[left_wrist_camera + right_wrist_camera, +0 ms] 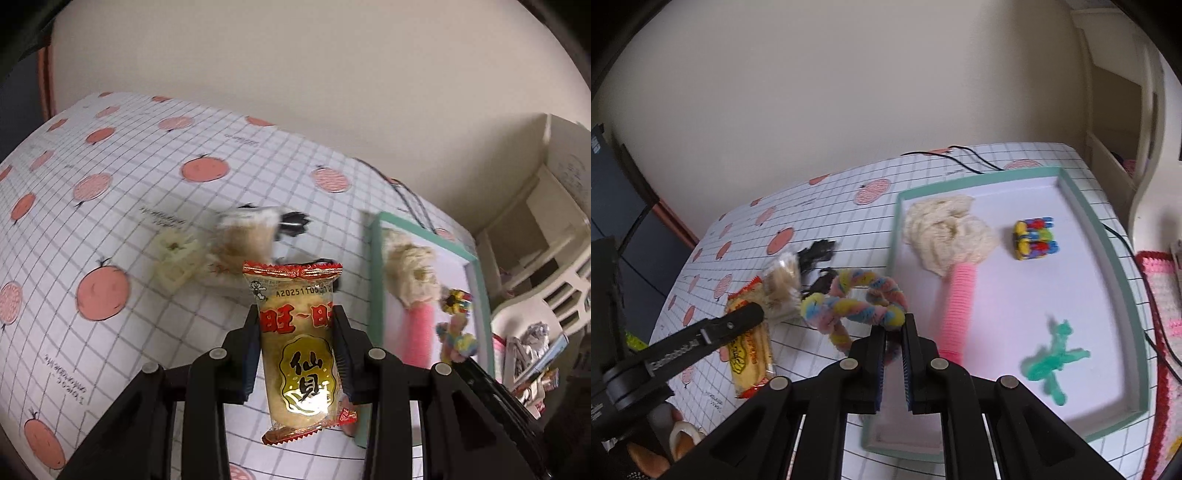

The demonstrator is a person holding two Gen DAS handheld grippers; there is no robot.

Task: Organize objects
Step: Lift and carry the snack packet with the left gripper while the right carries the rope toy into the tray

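Foil cracker pack (299, 347) sits centre frame, clamped by our left gripper (297, 328); our right gripper (894, 332) pinches the chenille ring (855, 299), both seemingly bound for the tray (1108, 236) at right.

A table (960, 162) in orange-print grid cloth carries a teal-rimmed tray (1108, 236), snack packets (781, 284) and black cables (960, 158).

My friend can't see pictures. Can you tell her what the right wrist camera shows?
The right gripper pinches a fuzzy rainbow twist beside a green-edged tray. The tray holds a cream fluffy thing, pink coil, colourful cube and green figure.
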